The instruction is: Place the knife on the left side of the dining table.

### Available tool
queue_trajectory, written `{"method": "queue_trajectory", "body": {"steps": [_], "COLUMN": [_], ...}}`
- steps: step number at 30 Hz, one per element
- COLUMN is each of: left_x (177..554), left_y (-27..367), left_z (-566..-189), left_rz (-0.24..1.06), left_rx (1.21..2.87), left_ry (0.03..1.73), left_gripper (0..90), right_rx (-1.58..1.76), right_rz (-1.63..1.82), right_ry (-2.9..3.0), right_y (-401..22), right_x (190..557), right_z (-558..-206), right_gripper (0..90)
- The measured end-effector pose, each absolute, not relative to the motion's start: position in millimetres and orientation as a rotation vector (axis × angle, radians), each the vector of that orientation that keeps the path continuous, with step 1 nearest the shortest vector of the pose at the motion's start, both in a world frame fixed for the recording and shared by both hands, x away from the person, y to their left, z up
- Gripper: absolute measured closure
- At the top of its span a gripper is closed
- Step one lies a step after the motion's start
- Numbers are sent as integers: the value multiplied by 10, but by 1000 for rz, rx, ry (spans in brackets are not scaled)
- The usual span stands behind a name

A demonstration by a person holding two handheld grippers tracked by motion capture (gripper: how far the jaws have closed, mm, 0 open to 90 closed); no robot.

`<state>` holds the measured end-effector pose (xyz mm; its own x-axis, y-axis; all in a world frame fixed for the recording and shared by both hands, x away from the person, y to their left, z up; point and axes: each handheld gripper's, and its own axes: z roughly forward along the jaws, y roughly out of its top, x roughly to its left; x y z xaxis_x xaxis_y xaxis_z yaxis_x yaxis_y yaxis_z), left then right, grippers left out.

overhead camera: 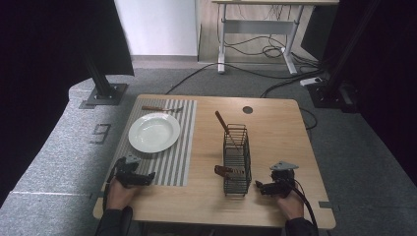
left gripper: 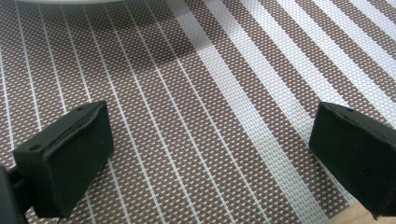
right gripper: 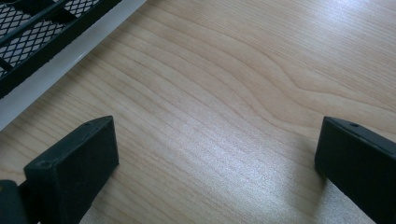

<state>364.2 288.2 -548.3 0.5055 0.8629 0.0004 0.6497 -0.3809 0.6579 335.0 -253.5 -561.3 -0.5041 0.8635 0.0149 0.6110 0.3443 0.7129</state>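
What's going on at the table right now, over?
Left gripper open over striped placemat. Right gripper open on bare table, beside wire basket. Nothing held, nothing blocking.

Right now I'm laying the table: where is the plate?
In the high view, the white plate sits on the striped mat at the table's left, beyond the left gripper.

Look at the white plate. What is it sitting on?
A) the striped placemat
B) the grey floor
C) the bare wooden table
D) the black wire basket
A: the high view shows the white plate resting on the striped placemat, left of the wire basket.
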Motion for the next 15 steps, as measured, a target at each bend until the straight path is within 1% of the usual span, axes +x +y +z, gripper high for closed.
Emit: {"method": "queue_trajectory", "body": {"steps": [15], "left_x": [3637], "left_y": [2870], "left_z": [-5483], "left_rz": [467], "left_rx": [2141], "left_ry": [1254], "left_gripper": [0], "right_rx": [1260], "right_rz": [967], "right_ry": [2281], "right_y": [-2553], "right_x": [3438], "right_z": [-5613], "right_gripper": [0]}}
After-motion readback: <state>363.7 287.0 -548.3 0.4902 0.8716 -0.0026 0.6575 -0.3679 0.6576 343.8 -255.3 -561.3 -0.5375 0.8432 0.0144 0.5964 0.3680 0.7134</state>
